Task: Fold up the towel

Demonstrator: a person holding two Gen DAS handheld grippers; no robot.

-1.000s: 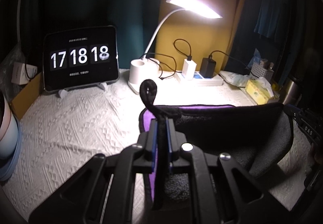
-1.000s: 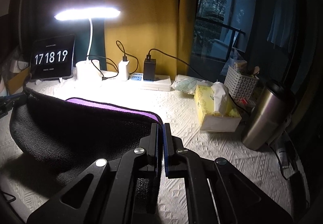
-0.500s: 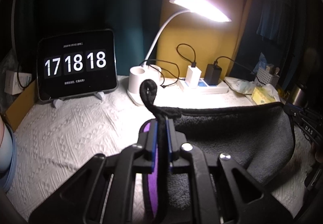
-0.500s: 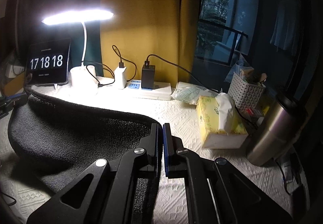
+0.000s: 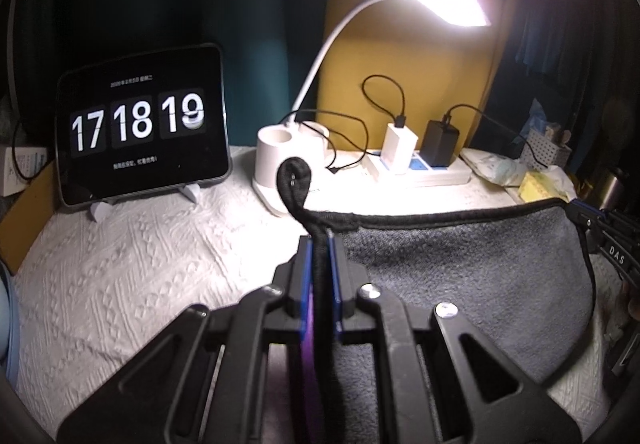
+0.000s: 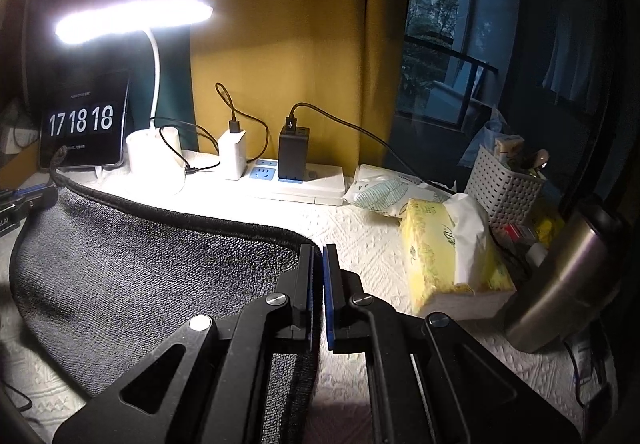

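A dark grey towel (image 5: pixel 460 268) with a black hem and a purple underside hangs stretched between my two grippers above the white textured tablecloth (image 5: pixel 120 276). My left gripper (image 5: pixel 319 244) is shut on its left corner; a black hanging loop (image 5: pixel 294 176) sticks up past the fingertips. My right gripper (image 6: pixel 318 250) is shut on the other corner of the towel (image 6: pixel 140 268), which sags leftward toward the left gripper (image 6: pixel 24 204). The right gripper also shows at the right edge of the left wrist view (image 5: pixel 592 224).
At the back stand a tablet clock (image 5: pixel 140 124), a lit white desk lamp (image 5: pixel 288 164) and a power strip with chargers (image 5: pixel 416 168). On the right are a yellow tissue box (image 6: pixel 448 256), a white basket (image 6: pixel 504 188) and a steel flask (image 6: pixel 560 284).
Both grippers have moved forward and up toward the back of the table with the towel. The purple face that showed a second ago is now hidden behind the raised grey side.
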